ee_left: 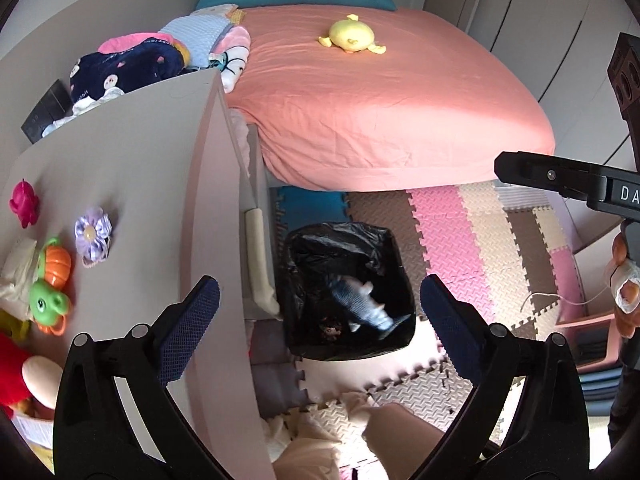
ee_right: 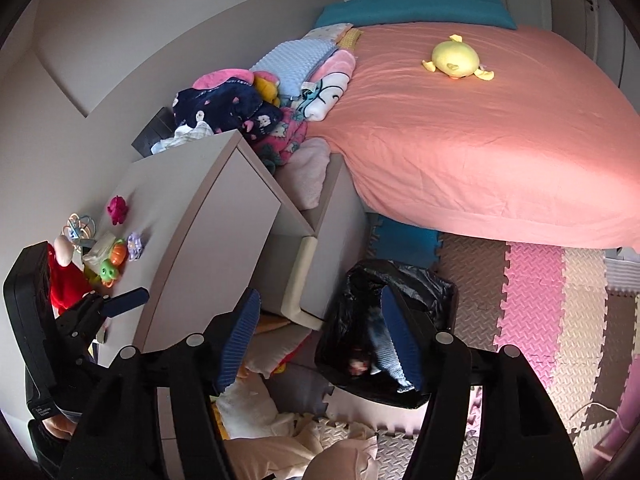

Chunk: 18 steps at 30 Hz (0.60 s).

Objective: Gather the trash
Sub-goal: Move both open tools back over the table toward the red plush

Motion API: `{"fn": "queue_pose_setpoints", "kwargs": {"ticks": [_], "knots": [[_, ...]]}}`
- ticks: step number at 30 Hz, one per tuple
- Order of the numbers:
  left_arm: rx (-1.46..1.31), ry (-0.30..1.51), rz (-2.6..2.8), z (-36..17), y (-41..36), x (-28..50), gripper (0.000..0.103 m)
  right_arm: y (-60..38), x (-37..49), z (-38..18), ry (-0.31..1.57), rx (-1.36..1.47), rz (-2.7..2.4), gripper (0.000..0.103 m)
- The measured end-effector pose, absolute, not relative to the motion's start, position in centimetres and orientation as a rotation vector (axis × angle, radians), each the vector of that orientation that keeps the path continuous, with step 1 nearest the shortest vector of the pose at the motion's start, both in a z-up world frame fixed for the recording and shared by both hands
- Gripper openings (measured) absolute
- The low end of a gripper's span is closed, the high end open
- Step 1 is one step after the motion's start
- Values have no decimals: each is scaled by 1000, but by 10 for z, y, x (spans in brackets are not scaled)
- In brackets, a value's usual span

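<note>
A bin lined with a black bag (ee_left: pixel 304 268) stands on the floor beside the bed; it also shows in the right wrist view (ee_right: pixel 352 304). A crumpled blue-white piece of trash (ee_left: pixel 362 300) is in the bin, blurred as if falling; it also shows in the right wrist view (ee_right: pixel 382 350). A small dark item (ee_left: pixel 331 330) lies at the bag's bottom. My left gripper (ee_left: pixel 320 320) is open and empty above the bin. My right gripper (ee_right: pixel 322 340) is open and empty over the bin's left rim. A crumpled tissue (ee_left: pixel 18 268) lies on the dresser top.
A grey dresser (ee_left: pixel 132 184) at the left carries toys: a pink figure (ee_left: pixel 24 204), a purple flower (ee_left: pixel 92 232), an orange-green turtle (ee_left: pixel 50 292). A pink bed (ee_left: pixel 380 92) with a yellow plush (ee_left: pixel 352 36) lies behind. Foam mats (ee_left: pixel 452 240) cover the floor; cloths lie near the front.
</note>
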State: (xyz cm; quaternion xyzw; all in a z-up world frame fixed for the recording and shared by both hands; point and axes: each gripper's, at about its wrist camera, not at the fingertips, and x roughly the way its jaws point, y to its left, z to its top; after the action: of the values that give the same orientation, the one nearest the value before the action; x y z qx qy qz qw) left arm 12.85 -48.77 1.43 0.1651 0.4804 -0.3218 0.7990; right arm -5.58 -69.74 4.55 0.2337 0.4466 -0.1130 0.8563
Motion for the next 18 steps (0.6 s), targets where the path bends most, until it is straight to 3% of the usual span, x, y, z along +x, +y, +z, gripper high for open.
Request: {"fn": "queue_pose_setpoints", "kwargs": {"ticks": [9, 18], "knots": [[297, 1061, -714, 40, -472, 152, 97, -681, -25, 71, 994, 456, -168, 64], [198, 1062, -598, 94, -402, 145, 97, -621, 15, 122, 1033, 377, 2, 64]]}}
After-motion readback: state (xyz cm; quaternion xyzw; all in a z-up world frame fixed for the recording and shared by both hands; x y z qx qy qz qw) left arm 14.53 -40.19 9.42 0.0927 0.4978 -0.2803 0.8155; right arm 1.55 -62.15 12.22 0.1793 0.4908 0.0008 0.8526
